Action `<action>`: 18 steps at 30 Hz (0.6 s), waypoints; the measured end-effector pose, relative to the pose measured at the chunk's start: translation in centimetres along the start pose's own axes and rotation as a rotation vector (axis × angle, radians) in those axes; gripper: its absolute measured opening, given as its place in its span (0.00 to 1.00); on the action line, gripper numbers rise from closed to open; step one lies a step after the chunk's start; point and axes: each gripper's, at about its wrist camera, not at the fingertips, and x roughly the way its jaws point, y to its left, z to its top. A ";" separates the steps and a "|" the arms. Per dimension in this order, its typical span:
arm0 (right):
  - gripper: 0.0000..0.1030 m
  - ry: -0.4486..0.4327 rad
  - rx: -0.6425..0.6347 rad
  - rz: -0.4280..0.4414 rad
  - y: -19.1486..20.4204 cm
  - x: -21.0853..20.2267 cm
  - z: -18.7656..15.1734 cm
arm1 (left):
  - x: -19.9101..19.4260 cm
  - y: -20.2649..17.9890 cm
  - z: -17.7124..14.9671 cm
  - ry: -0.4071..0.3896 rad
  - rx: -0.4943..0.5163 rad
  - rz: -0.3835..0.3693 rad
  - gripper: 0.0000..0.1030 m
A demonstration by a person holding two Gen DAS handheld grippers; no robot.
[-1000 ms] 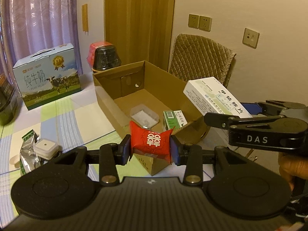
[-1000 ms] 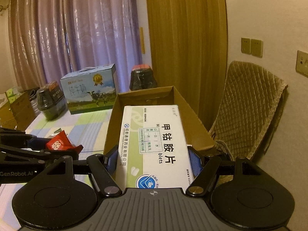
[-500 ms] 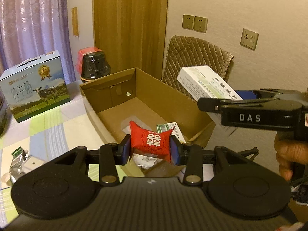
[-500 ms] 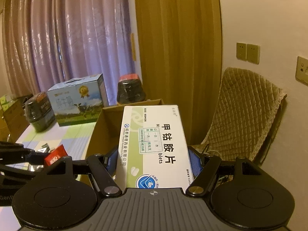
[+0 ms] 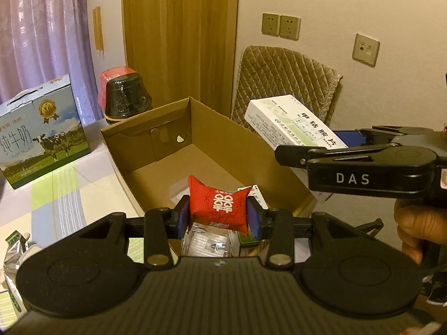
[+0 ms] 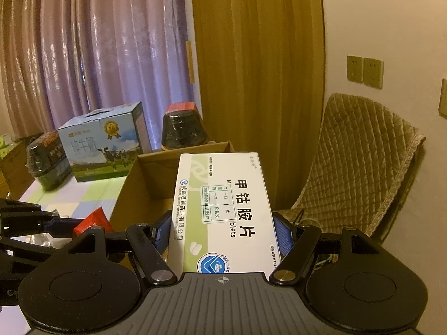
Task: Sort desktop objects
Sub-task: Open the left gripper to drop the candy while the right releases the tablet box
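So the left gripper is clamped on a small red pillow-shaped candy pouch with a white double-happiness character on it, the blue pads pressing both of its sides. It's up in the air over the near end of the open brown cardboard box, so it isn't in the box yet. Under the pouch, on the box floor, there's a clear plastic case and a bit of a green-and-white carton, both mostly hidden by the gripper.

The right gripper has its fingers closed on a flat white-and-green medicine box with black Chinese print, gripped by its long sides at the near end, the rest sticking out forward. From the left wrist view that box sits above the right wall of the cardboard box, tilted, and you can see part of the person's hand on the black handle marked DAS.

Other stuff on the pastel checked tablecloth: a blue milk gift carton with a cow on it to the left, a black bowl-shaped container with a red lid behind the box, and a silver foil bag at the near left edge. A chair with a quilted beige cover stands by the wall.
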 end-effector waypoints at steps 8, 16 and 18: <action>0.67 0.011 0.003 0.000 -0.3 1.2 0.1 | 1.2 0.6 0.0 0.008 -0.026 -0.008 0.35; 0.67 0.013 0.003 0.000 -0.2 1.7 0.3 | 1.6 1.0 0.2 -0.012 -0.017 0.008 0.49; 0.67 0.014 0.003 -0.002 -0.3 1.8 0.3 | 1.4 1.2 0.0 -0.008 -0.019 0.009 0.49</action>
